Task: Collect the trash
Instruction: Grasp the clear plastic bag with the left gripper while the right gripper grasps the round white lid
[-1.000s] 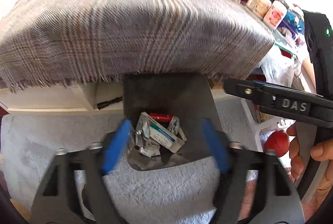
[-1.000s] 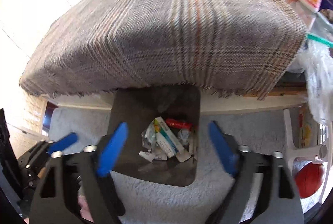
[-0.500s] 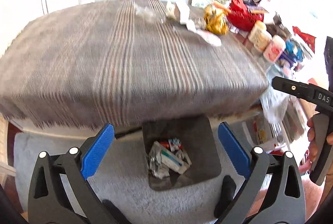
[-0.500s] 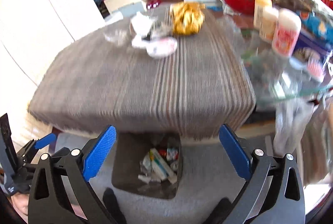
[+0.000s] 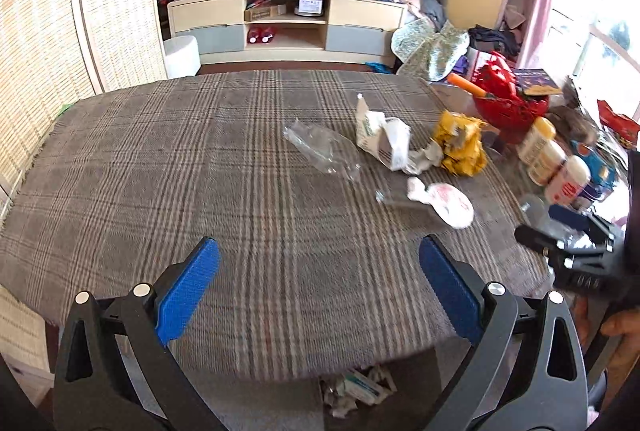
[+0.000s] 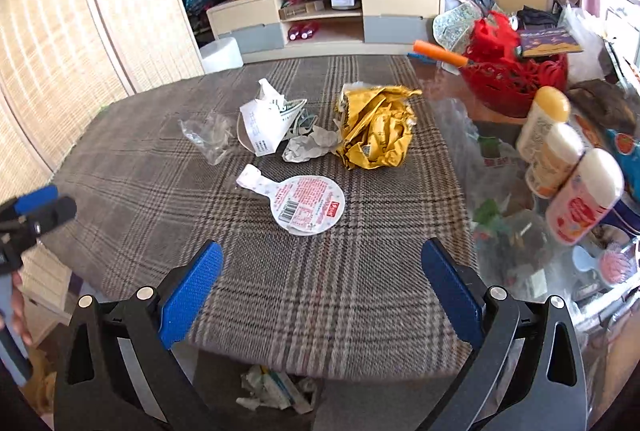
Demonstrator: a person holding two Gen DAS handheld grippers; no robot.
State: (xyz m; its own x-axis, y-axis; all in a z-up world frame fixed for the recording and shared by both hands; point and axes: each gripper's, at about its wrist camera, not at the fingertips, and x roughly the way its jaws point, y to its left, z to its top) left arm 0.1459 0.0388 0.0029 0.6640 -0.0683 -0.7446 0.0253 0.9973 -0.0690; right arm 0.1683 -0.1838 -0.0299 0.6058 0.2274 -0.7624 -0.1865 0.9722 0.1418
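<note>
Trash lies on the plaid tablecloth [image 5: 200, 159] [image 6: 320, 291]: a round foil lid [image 6: 306, 204] [image 5: 444, 199], a crumpled gold wrapper [image 6: 376, 127] [image 5: 460, 145], a torn white packet [image 6: 264, 121] [image 5: 380, 135], grey crumpled paper [image 6: 308, 145] and clear plastic [image 6: 208, 137] [image 5: 320, 147]. Both grippers hover above the table's near edge. My left gripper [image 5: 320, 271] is open and empty. My right gripper [image 6: 322, 271] is open and empty, with the foil lid just beyond its fingertips. Below the edge, the bin's trash [image 5: 356, 391] [image 6: 276, 389] shows.
Bottles [image 6: 576, 191] [image 5: 560, 167] and a red basket [image 6: 516, 75] [image 5: 508, 107] crowd the table's right side on glass. A TV cabinet [image 5: 288, 23] stands behind. The other gripper shows at each view's side: [image 5: 576, 255], [image 6: 28, 219].
Both grippers rose from over the floor bin to above the tabletop. The left jaws spread wider. The bin has dropped to the bottom edge of both views.
</note>
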